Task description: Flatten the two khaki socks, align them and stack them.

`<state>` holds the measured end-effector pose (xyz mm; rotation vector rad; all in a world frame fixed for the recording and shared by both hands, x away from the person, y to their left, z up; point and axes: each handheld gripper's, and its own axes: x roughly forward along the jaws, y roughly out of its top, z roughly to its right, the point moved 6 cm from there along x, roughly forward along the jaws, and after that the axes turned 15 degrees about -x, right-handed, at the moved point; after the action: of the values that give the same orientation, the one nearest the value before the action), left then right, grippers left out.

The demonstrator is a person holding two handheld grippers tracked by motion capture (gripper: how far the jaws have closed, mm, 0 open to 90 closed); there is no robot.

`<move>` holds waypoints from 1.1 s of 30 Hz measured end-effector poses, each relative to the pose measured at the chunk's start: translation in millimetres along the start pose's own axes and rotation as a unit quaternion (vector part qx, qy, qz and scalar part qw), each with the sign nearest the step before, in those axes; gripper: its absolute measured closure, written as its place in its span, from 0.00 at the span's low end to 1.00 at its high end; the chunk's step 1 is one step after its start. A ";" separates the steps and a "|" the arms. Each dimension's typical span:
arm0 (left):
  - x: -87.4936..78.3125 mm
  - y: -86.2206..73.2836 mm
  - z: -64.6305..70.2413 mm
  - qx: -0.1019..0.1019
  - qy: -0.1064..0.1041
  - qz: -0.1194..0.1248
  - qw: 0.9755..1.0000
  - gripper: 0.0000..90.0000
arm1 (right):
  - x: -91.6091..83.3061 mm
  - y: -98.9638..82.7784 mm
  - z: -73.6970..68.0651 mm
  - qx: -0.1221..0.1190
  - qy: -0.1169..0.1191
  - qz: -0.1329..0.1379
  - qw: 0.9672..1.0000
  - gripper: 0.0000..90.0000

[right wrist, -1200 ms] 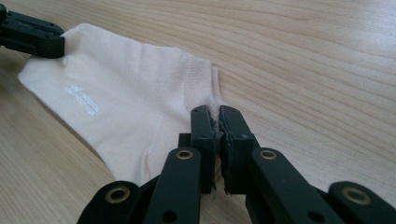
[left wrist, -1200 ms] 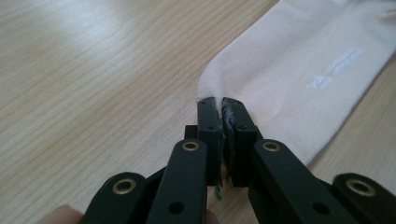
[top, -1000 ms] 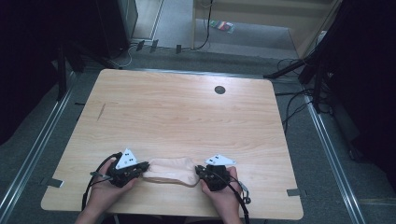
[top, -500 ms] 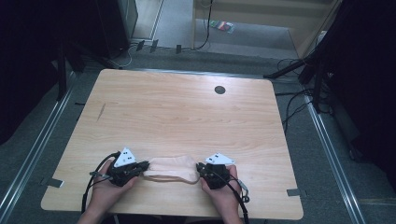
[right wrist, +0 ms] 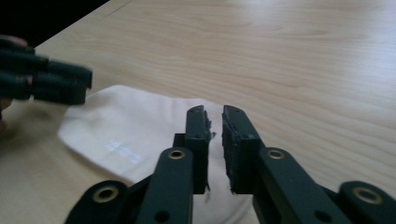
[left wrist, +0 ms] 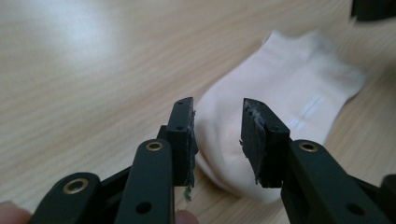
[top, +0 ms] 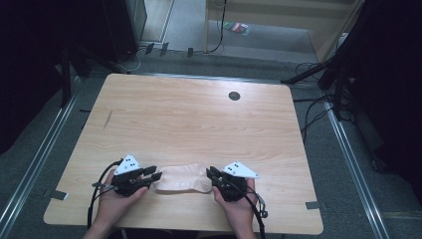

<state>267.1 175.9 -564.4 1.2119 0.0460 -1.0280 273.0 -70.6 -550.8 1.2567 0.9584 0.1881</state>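
A pale, cream-white sock [top: 181, 179] lies flat on the wooden table [top: 189, 114] near its front edge, between my two grippers. My left gripper [top: 155, 173] is at the sock's left end. Its jaws have just been opening and stand apart [left wrist: 218, 116], with the sock [left wrist: 289, 88] just beyond the tips and nothing pinched. My right gripper [top: 210, 172] is at the sock's right end. Its jaws [right wrist: 214, 116] show a narrow gap, with the sock [right wrist: 130, 126] lying under and past them. The left gripper [right wrist: 46, 81] appears blurred at the sock's far end.
A small dark round hole [top: 234, 95] sits in the table's far right part. A short dark mark [top: 107, 118] is on the left side. Cables and stands [top: 328, 84] crowd the floor to the right of the table. Bare wood stretches beyond the sock.
The left jaws have parted and let go of the sock's end. The right jaws have eased apart a little. The sock now lies slack and wider. Both hands stayed put.
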 end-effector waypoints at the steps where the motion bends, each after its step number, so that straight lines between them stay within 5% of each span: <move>1: -2.8 2.1 2.4 -0.004 -0.013 0.007 1.000 0.79 | 2.1 -0.4 -3.9 0.000 0.009 -0.004 1.000 0.94; 3: -2.8 2.4 6.0 -0.003 -0.024 0.006 1.000 0.88 | 7.3 -2.6 -11.5 -0.005 0.026 -0.013 1.000 0.97; 5: 4.3 -2.8 5.0 0.008 -0.008 -0.017 1.000 0.94 | 13.7 -5.2 -20.4 -0.015 0.043 -0.023 0.999 0.98; 10: 19.2 -15.3 -2.7 0.014 0.026 -0.053 0.998 0.95 | 30.5 -18.1 -34.4 -0.040 0.061 -0.073 0.995 1.00; 13: 19.8 -15.5 -2.2 0.011 0.020 -0.050 0.998 0.93 | 33.9 -23.9 -32.1 -0.029 0.064 -0.079 0.994 1.00; 17: 13.9 -10.0 -1.8 0.008 -0.001 -0.021 1.000 0.79 | 25.5 -15.2 -26.7 -0.019 0.070 -0.048 0.996 0.91; 20: 5.8 -3.8 -5.2 -0.003 -0.015 0.015 1.000 0.69 | 17.5 -9.7 -14.8 -0.016 0.050 -0.025 0.998 0.78; 23: -2.8 1.3 -13.9 -0.024 -0.008 0.047 0.999 0.53 | 10.3 -4.8 0.1 -0.015 0.029 0.005 0.999 0.58; 27: -9.4 3.3 -27.3 -0.055 0.017 0.058 0.997 0.27 | 3.2 -1.9 20.9 -0.034 -0.017 0.031 0.999 0.37; 33: -22.4 8.6 -37.2 -0.063 0.039 0.085 0.994 0.16 | -6.4 0.3 40.4 -0.008 -0.024 0.042 0.999 0.18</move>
<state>277.6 218.8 -561.3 1.1207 0.0669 -0.8164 297.3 -103.3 -547.6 1.2831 0.8626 0.2303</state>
